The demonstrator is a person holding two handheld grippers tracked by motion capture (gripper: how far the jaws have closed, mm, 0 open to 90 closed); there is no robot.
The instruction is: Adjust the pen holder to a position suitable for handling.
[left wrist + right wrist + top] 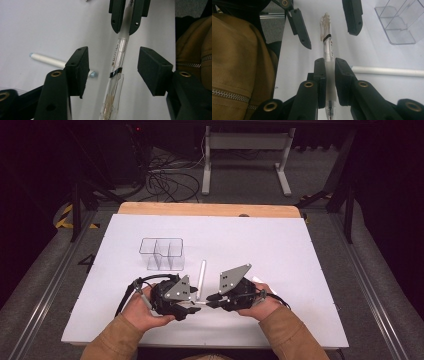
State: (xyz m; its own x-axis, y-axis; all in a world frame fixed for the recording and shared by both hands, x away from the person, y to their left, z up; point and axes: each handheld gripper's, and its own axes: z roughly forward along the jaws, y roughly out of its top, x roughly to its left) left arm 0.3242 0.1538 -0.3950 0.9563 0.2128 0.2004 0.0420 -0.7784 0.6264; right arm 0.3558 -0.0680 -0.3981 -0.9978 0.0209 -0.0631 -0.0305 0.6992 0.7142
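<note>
The right tool (329, 75) clamps the clear pen (328, 47), hiding its grip; the left tool (113, 72) gapes wide.

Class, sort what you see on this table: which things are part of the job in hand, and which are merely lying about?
In the job:
- clear pen, clamped at its grip end
- right gripper, shut on the pen
- left gripper, jaws open either side of the pen's clip end

Lying about:
- white pen on the table
- clear compartment organiser, empty
</note>
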